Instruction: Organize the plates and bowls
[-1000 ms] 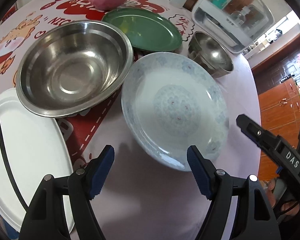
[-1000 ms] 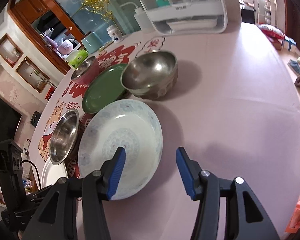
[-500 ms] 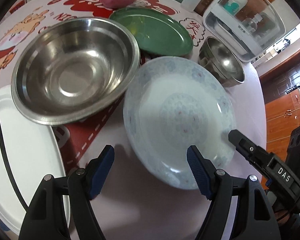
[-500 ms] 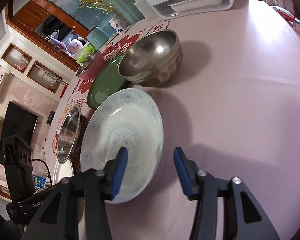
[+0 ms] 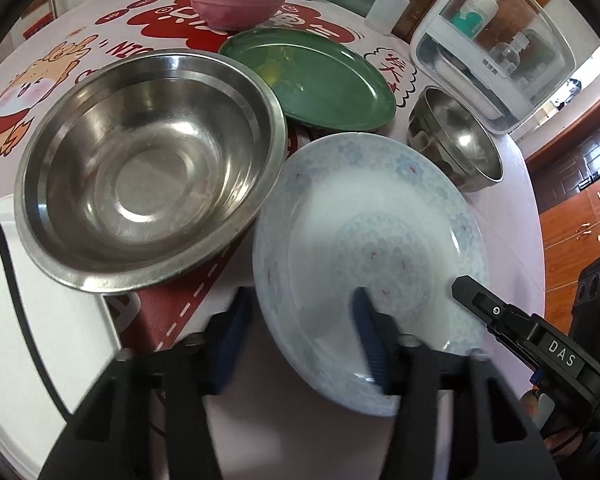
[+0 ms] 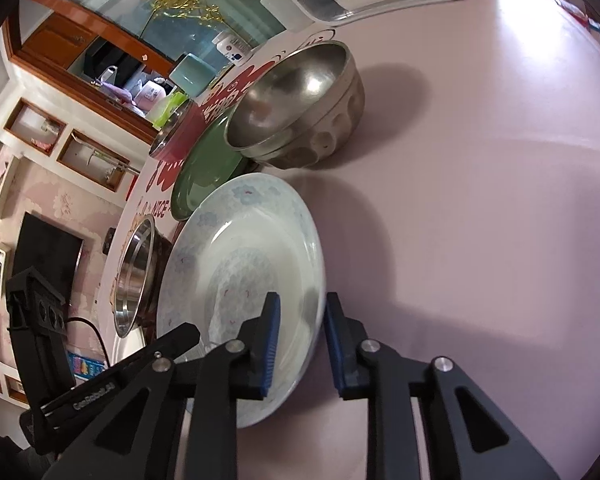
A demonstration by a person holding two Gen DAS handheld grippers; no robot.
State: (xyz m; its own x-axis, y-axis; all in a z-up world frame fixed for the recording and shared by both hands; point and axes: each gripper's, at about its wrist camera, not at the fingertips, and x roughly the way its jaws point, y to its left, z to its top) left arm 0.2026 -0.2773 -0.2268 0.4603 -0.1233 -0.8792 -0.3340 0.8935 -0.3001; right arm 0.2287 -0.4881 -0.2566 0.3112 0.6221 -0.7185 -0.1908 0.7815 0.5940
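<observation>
A white plate with a pale blue flower pattern (image 5: 380, 240) lies on the pink table; it also shows in the right wrist view (image 6: 244, 264). My left gripper (image 5: 300, 336) straddles its near left rim, one finger inside the plate, one outside, jaws still apart. My right gripper (image 6: 300, 340) straddles the plate's right rim the same way, jaws narrowed and close to the rim. A large steel bowl (image 5: 148, 168), a green plate (image 5: 312, 76), a small steel bowl (image 5: 456, 140) and a pink bowl (image 5: 236, 4) stand around.
A white tray (image 5: 40, 340) lies at the left, touching the large bowl's side. A white appliance with a clear lid (image 5: 496, 48) and a squeeze bottle (image 5: 388, 8) stand at the back. The pink tabletop (image 6: 480, 180) stretches to the right.
Both grippers have moved forward onto the flowered plate's rim and their jaws have narrowed around it. The left gripper is blurred from moving.
</observation>
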